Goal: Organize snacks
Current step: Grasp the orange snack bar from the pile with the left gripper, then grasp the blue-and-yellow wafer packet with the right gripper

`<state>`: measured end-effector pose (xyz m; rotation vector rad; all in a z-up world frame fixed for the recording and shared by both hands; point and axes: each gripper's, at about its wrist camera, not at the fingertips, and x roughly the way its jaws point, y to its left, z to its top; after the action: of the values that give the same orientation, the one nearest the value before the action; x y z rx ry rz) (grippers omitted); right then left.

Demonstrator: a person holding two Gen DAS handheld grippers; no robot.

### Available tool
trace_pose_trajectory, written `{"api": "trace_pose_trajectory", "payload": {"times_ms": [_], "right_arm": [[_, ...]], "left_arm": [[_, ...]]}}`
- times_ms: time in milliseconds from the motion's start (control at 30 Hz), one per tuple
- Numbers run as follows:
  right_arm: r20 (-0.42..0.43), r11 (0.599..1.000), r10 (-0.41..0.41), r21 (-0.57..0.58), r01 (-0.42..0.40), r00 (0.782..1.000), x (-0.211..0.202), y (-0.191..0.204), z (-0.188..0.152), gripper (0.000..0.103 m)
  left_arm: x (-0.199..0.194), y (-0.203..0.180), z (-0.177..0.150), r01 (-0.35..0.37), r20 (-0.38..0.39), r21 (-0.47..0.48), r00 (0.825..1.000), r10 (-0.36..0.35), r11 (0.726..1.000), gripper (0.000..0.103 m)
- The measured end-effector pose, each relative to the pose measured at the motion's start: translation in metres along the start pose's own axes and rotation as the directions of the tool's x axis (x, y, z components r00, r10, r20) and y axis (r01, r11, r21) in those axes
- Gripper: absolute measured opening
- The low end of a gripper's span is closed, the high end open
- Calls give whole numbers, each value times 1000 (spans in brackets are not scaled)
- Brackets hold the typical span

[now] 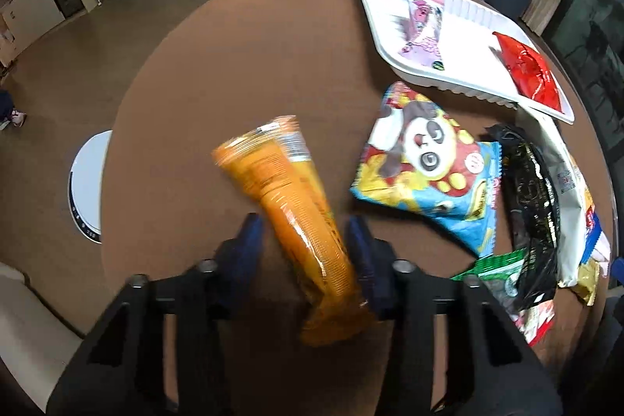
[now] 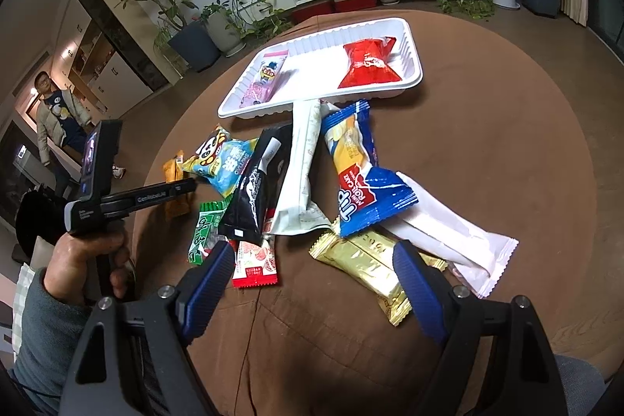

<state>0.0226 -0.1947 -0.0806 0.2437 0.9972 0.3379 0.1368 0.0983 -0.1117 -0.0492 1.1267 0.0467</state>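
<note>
The left tool (image 1: 304, 232) straddles an orange pack (image 1: 288, 205), long, glossy and crinkled, pads not yet pressing; the right tool (image 2: 308, 260) gapes, empty.

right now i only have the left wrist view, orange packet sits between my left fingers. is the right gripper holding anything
observer: no, the right gripper is open and empty, hovering low over the table.
operator: whats closest to it
observer: a gold packet, lying flat just ahead between its fingers.
operator: anything stacked near that one
observer: a blue roll cake packet lies partly on top of a long white packet, just beyond the gold one.
</note>
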Motion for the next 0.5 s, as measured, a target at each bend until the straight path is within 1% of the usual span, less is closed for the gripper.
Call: {"api": "trace_pose_trajectory", "payload": {"times_ms": [167, 200, 233, 300, 367, 467, 500], "right_arm": [[12, 999, -20, -25, 20, 1000, 2, 0, 8, 85], [14, 999, -30, -25, 30, 999, 3, -1, 11, 85], [13, 999, -42, -24, 42, 999, 5, -3, 14, 85], [14, 998, -60, -28, 60, 998, 7, -6, 19, 84], [16, 996, -79, -41, 79, 997, 11, -9, 27, 83], [-9, 991, -112, -68, 111, 994, 23, -11, 38, 80], [-31, 989, -130, -79, 127, 991, 30, -12, 42, 75]], "left_arm": [[3, 2, 6, -8, -1, 31, 1000, 8, 999, 39], [4, 1, 7, -7, 4, 43, 1000, 7, 999, 35], [4, -2, 7, 1, 8, 60, 1000, -1, 998, 26], [4, -8, 7, -1, 12, 96, 1000, 0, 995, 21], [3, -13, 4, -3, 18, 122, 1000, 1, 993, 19], [1, -17, -1, 9, 14, 143, 1000, -11, 990, 19], [0, -19, -3, 14, 11, 148, 1000, -16, 989, 18]]}}
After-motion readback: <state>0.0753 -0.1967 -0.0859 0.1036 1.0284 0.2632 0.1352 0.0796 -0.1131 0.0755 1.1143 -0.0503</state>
